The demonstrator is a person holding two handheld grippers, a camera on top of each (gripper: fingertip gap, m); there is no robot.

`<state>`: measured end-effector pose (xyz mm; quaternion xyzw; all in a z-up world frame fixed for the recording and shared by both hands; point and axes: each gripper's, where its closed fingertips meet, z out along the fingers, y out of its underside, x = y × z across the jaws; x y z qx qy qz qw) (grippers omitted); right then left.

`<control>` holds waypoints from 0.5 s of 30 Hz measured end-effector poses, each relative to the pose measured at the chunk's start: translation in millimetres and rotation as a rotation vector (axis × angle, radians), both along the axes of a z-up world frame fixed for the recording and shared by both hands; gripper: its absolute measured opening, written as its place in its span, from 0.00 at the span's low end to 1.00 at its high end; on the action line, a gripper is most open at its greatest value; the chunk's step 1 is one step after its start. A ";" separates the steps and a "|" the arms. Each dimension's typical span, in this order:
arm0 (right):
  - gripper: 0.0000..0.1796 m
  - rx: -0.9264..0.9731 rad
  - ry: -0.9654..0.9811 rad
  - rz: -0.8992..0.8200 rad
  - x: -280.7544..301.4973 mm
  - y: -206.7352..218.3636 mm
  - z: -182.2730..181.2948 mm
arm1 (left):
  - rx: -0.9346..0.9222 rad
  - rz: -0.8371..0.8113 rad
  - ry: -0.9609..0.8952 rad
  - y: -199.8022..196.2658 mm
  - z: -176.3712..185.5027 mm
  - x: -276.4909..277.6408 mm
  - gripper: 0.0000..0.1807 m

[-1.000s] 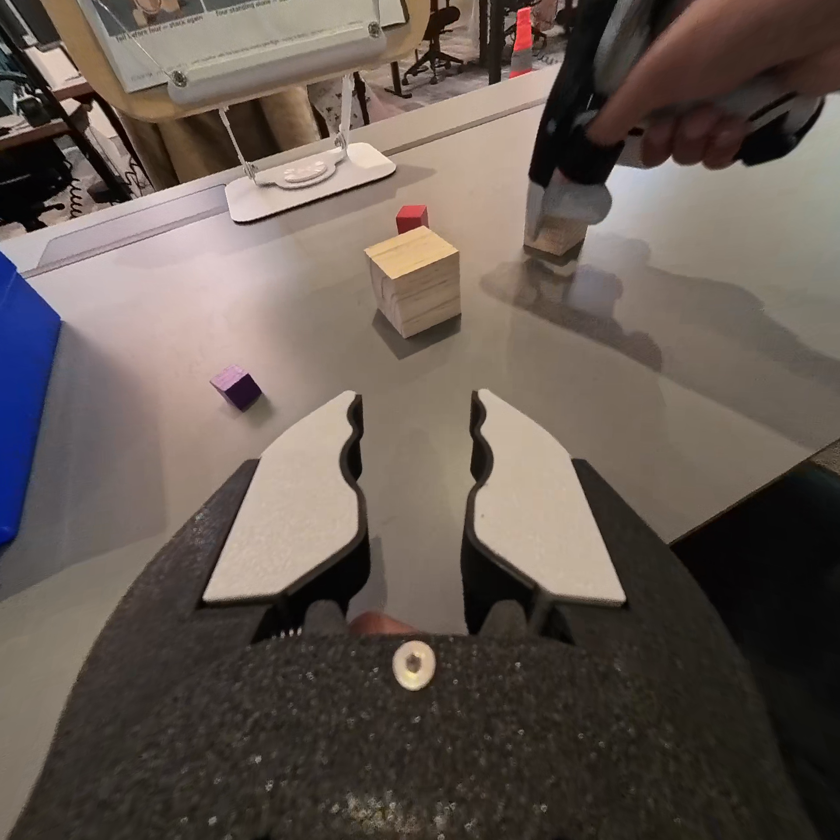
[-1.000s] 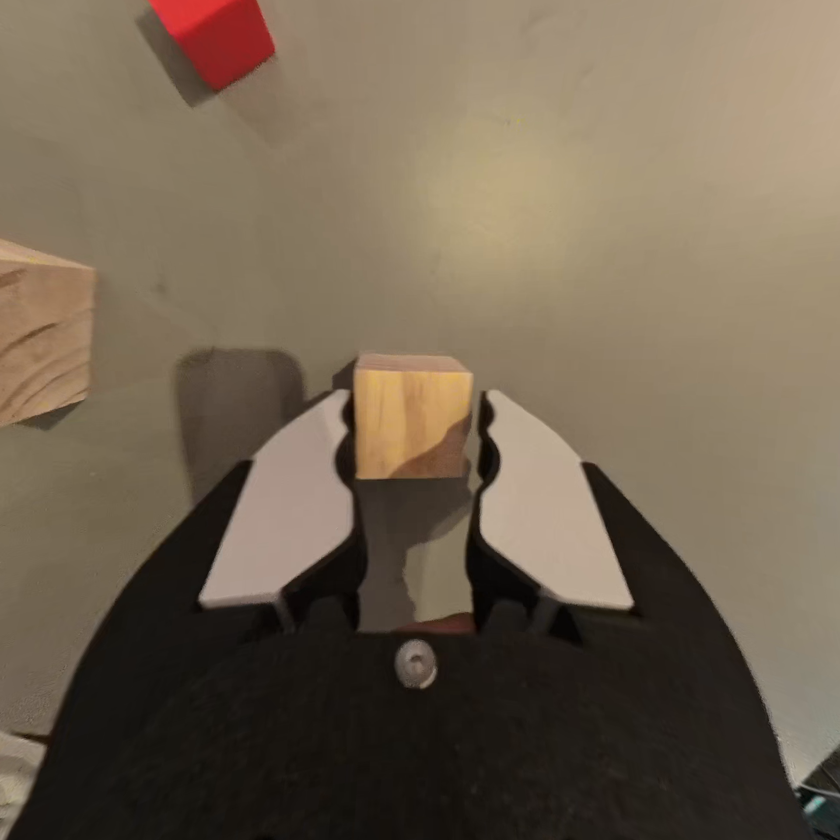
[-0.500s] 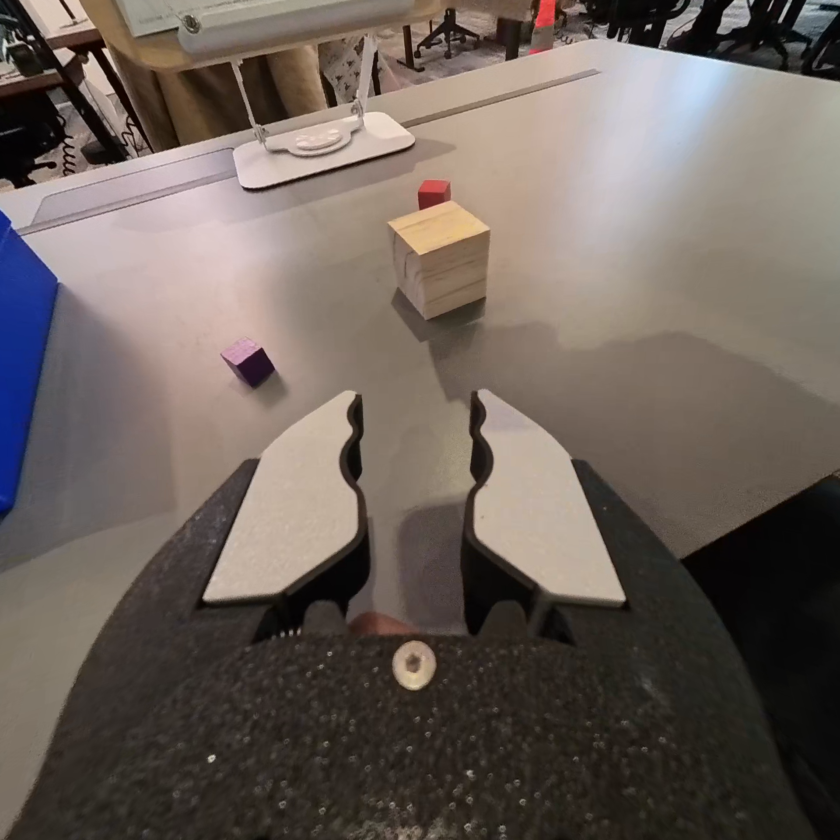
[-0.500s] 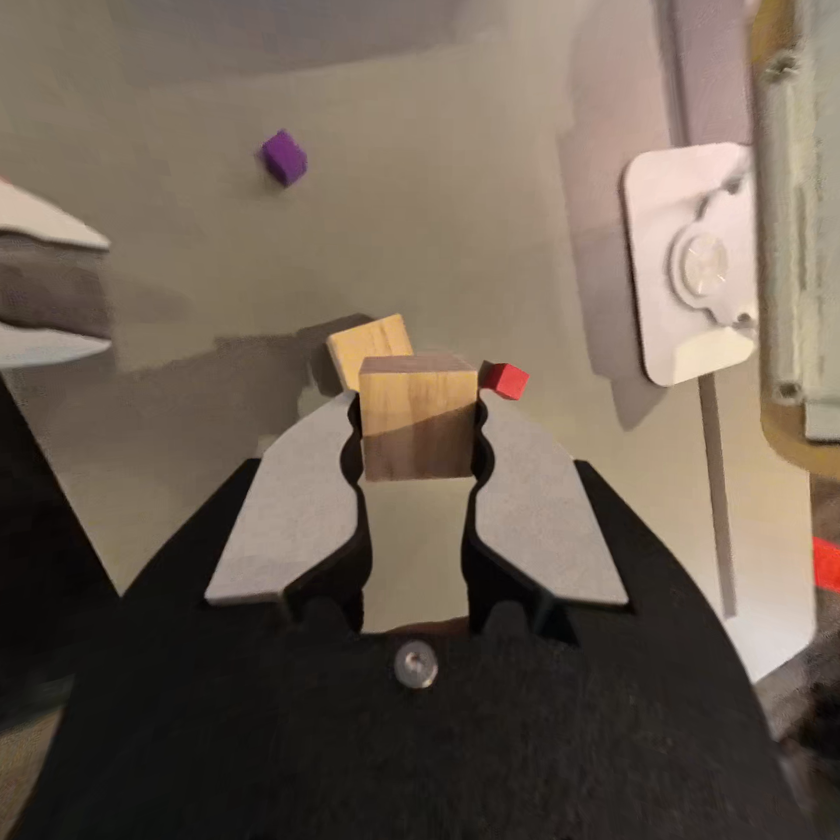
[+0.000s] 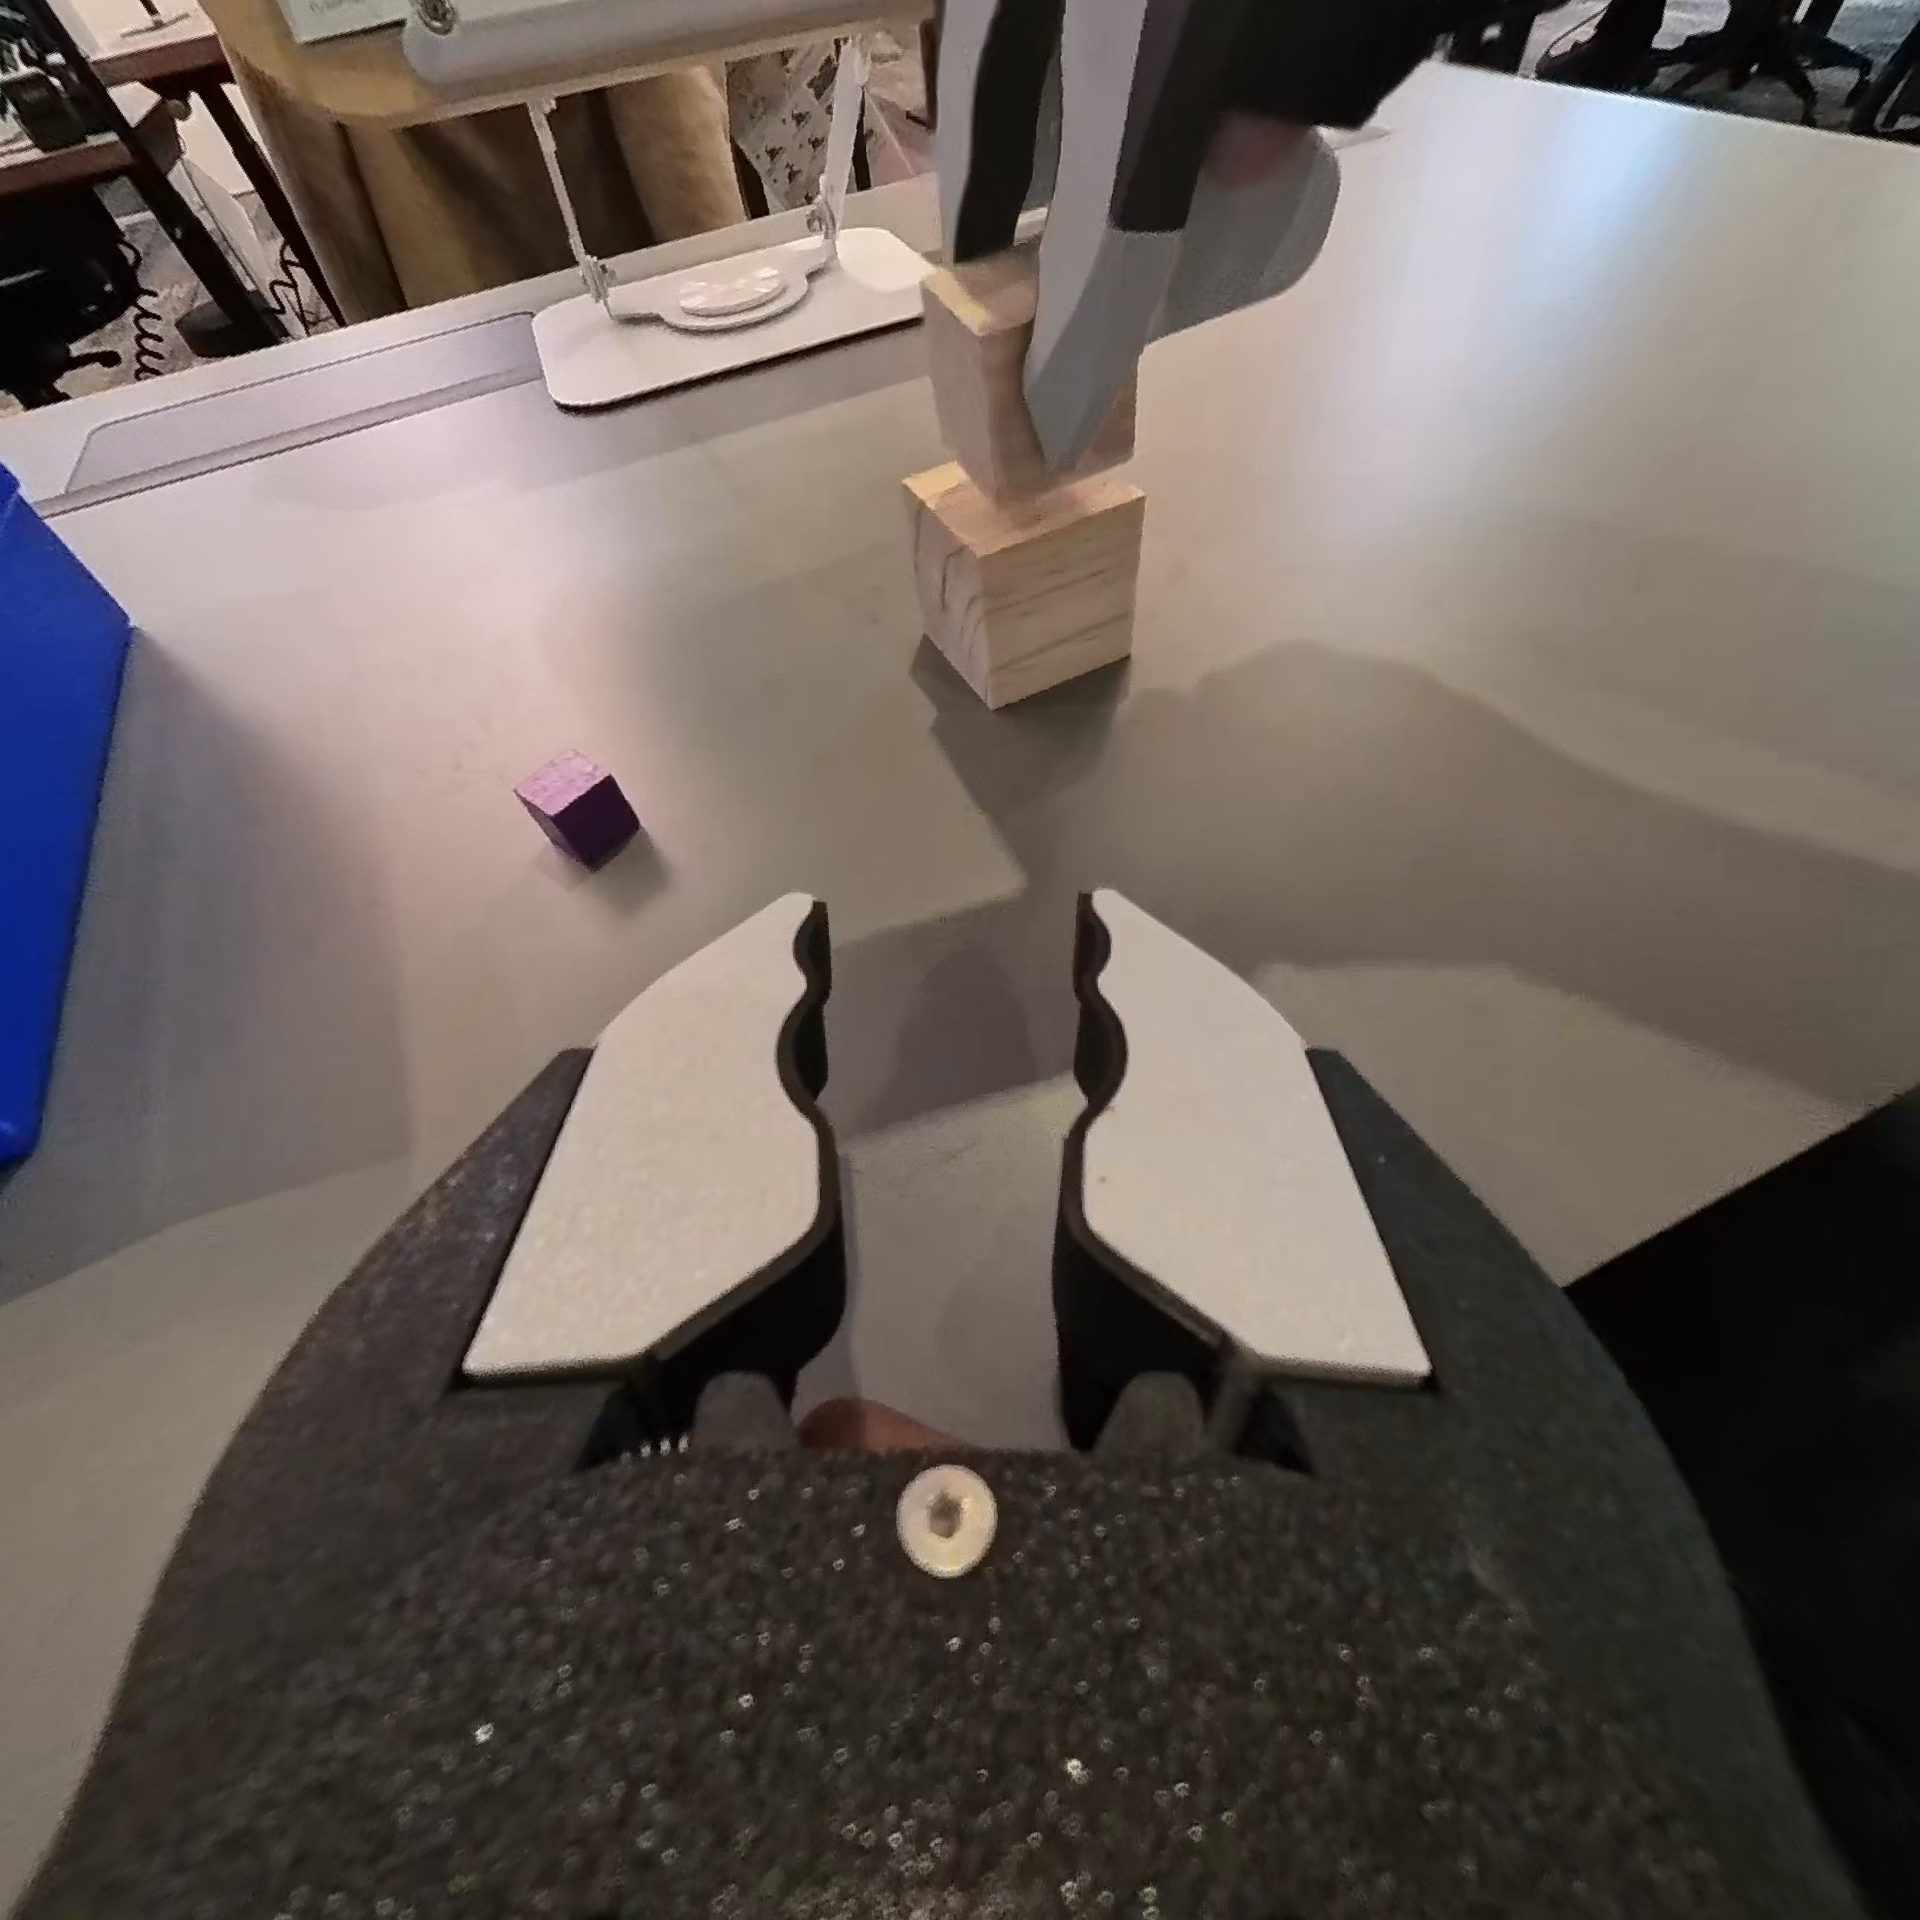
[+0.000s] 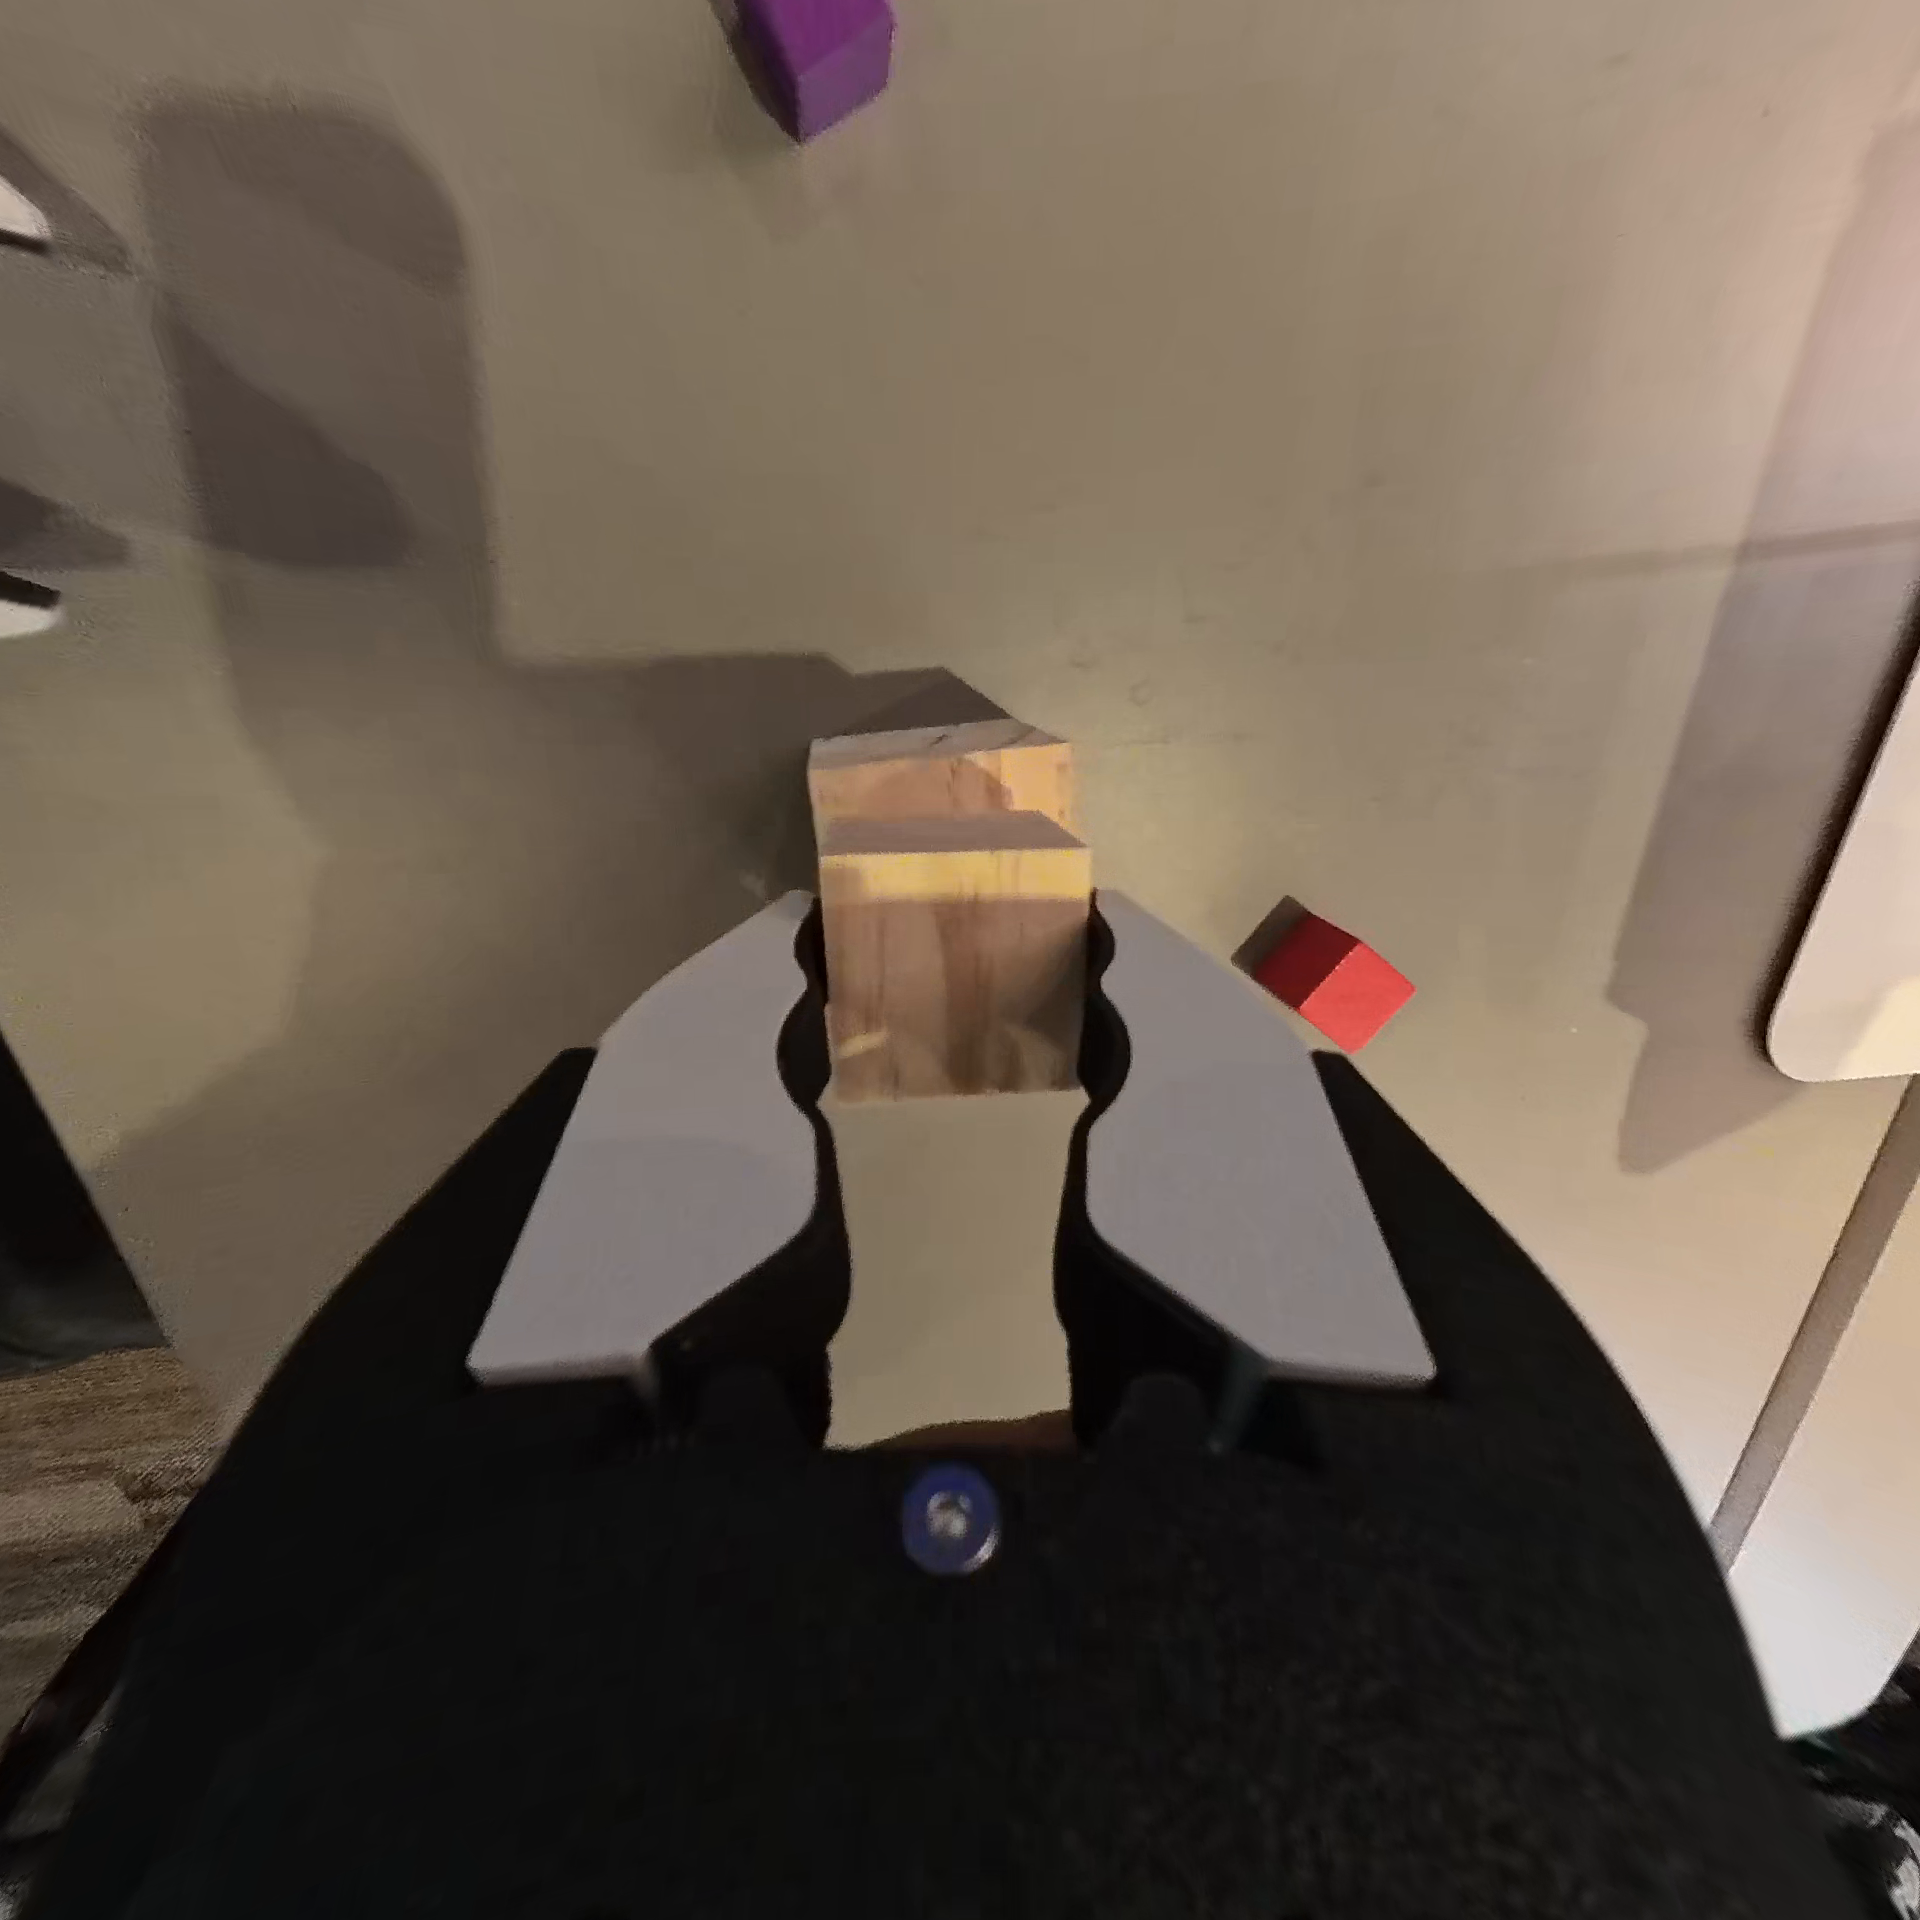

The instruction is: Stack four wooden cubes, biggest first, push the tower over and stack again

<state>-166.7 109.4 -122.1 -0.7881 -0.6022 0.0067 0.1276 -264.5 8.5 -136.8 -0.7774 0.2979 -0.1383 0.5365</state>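
Note:
The big plain wooden cube (image 5: 1023, 584) stands on the grey table. My right gripper (image 6: 953, 914) is shut on the medium wooden cube (image 6: 956, 987) and holds it on or just above the big cube (image 6: 940, 774); from the left wrist view the held cube (image 5: 977, 390) looks tilted and touches the big cube's top. A small purple cube (image 5: 578, 807) lies to the left, also in the right wrist view (image 6: 816, 57). A small red cube (image 6: 1330, 982) lies beside the big cube. My left gripper (image 5: 953, 914) is open and empty, low over the table's near side.
A blue bin (image 5: 42, 779) stands at the table's left edge. A white stand base (image 5: 727, 312) with a sign holder sits at the far side, also at the right edge of the right wrist view (image 6: 1860, 914). The table's near right corner (image 5: 1662, 1226) drops off.
My right gripper lifted the medium cube off the table at the right and carried it over onto the big cube. My left gripper stayed open and shifted slightly.

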 end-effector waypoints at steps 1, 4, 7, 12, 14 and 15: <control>0.25 -0.011 0.011 0.002 -0.4 -1.0 -1.4 | -0.003 -0.001 -0.002 0.3 -0.3 -0.4 0.25; 0.25 -0.008 0.009 0.007 -0.6 1.5 -5.2 | -0.007 0.000 -0.003 1.2 -0.7 -1.1 0.25; 0.25 -0.026 0.009 -0.001 -1.1 1.2 -8.7 | -0.005 -0.005 -0.004 1.2 -0.1 0.0 0.25; 0.36 0.059 0.054 -0.013 0.7 11.8 19.2 | -0.003 -0.012 -0.007 0.1 1.4 1.7 0.25; 0.33 0.145 0.140 -0.051 -0.1 25.3 54.8 | -0.007 -0.016 -0.011 -0.6 1.4 2.2 0.25; 0.33 0.179 0.196 -0.079 0.4 32.3 74.0 | -0.009 -0.017 -0.012 -0.6 1.2 2.3 0.25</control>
